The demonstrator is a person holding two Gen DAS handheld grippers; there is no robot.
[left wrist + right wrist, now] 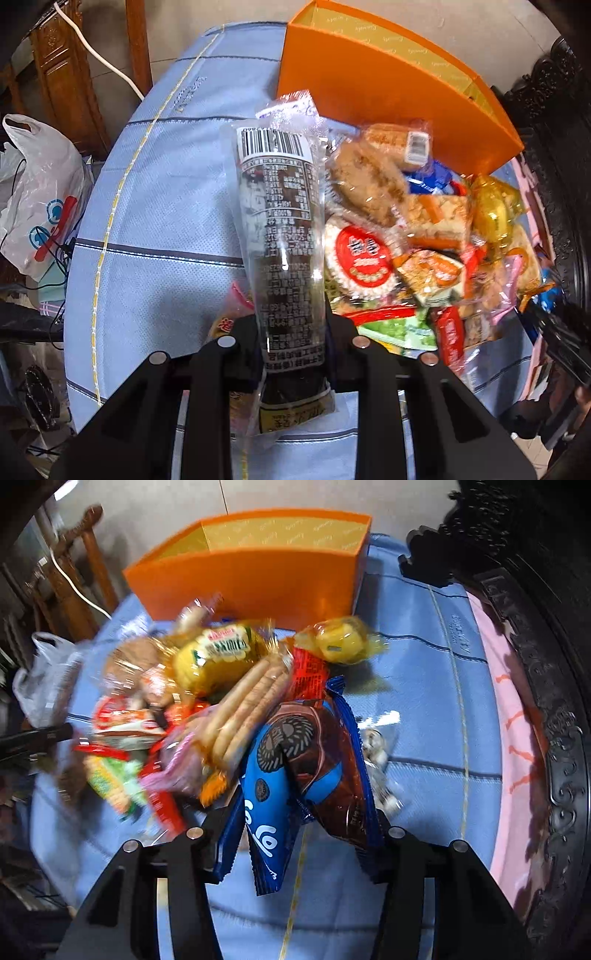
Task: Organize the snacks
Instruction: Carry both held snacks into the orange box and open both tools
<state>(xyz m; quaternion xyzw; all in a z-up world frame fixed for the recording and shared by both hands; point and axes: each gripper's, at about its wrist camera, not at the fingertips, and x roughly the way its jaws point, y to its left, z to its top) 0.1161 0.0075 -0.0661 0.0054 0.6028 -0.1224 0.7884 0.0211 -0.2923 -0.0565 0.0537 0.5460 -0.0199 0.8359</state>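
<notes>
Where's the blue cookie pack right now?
In the right wrist view the blue cookie pack sits between the right claw's fingers, at the near right edge of the snack pile, with the orange box behind on the blue cloth.

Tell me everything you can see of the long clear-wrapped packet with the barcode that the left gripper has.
The long clear plastic packet holds a dark bar-shaped snack. Its wrapper is glossy and crinkled, printed with a white barcode at the far end and rows of small text down its length. A yellow label shows at the near end. The left gripper is shut on its lower part, its fingers pressing both sides. The packet points away from the camera, lifted over the blue checked cloth, beside the snack pile.
</notes>
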